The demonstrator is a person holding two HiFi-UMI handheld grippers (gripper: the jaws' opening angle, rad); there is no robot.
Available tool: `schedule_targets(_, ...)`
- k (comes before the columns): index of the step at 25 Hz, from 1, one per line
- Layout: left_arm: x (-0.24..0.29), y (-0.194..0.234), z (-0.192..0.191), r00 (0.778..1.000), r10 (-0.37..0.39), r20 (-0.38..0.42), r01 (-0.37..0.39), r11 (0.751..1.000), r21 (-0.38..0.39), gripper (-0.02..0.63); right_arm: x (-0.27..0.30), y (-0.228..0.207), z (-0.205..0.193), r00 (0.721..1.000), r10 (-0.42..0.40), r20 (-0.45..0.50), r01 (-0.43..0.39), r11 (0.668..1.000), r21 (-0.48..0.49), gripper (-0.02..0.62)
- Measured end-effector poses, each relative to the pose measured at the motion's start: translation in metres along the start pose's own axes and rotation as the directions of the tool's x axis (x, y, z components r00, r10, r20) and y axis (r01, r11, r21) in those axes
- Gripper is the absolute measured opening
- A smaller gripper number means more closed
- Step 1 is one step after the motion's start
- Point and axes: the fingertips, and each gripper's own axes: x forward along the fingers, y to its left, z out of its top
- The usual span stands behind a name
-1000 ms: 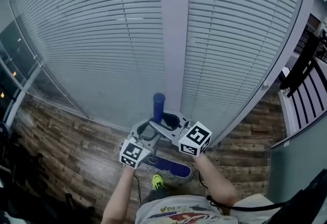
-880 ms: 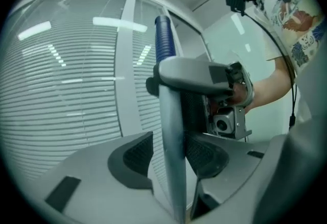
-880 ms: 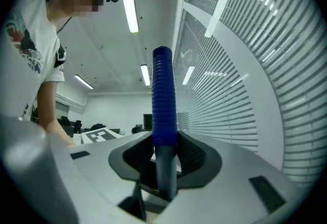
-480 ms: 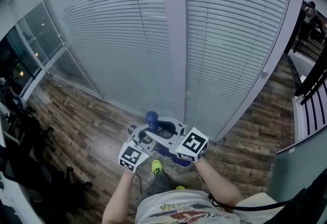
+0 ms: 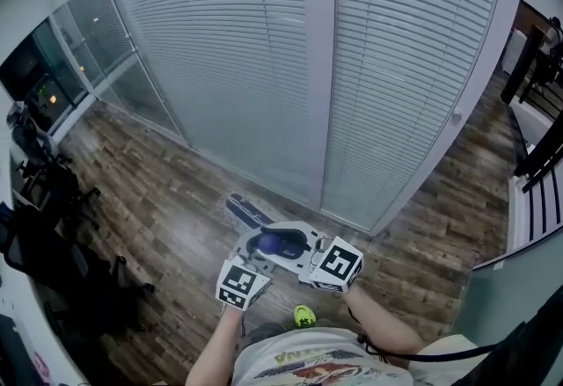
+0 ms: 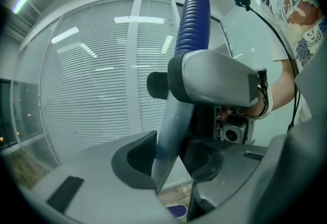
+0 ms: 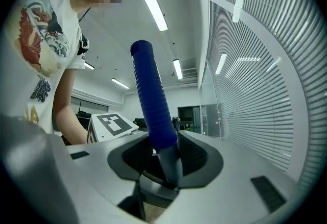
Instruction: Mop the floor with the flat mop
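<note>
One flat mop, two tools

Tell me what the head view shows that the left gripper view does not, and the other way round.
Only the head view: most of the flat mop head on the wooden floor, and a yellow shoe. Only the left gripper view: the pads of the left gripper pressed on the grey mop handle; its jaws have just been closing. Both: the blue grip, the right gripper, the blinds.
</note>
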Motion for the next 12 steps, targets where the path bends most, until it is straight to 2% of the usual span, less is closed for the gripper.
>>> schedule_targets(6,-0.043,-0.04,-0.025,0.999,0.042,-0.028,-0.043,0.998,-0.037,0.115,-0.007,0.067,-0.019,0.999,0.026,-0.043,-0.026,1.0,-0.001,0.149)
schedule_targets(12,-0.099,-0.099,-0.048,0.995,0.098,-0.033,-0.1,0.992,-0.074,0.117,-0.026,0.154,-0.036,0.997,0.029,-0.075,-0.03,0.999,-0.019,0.152)
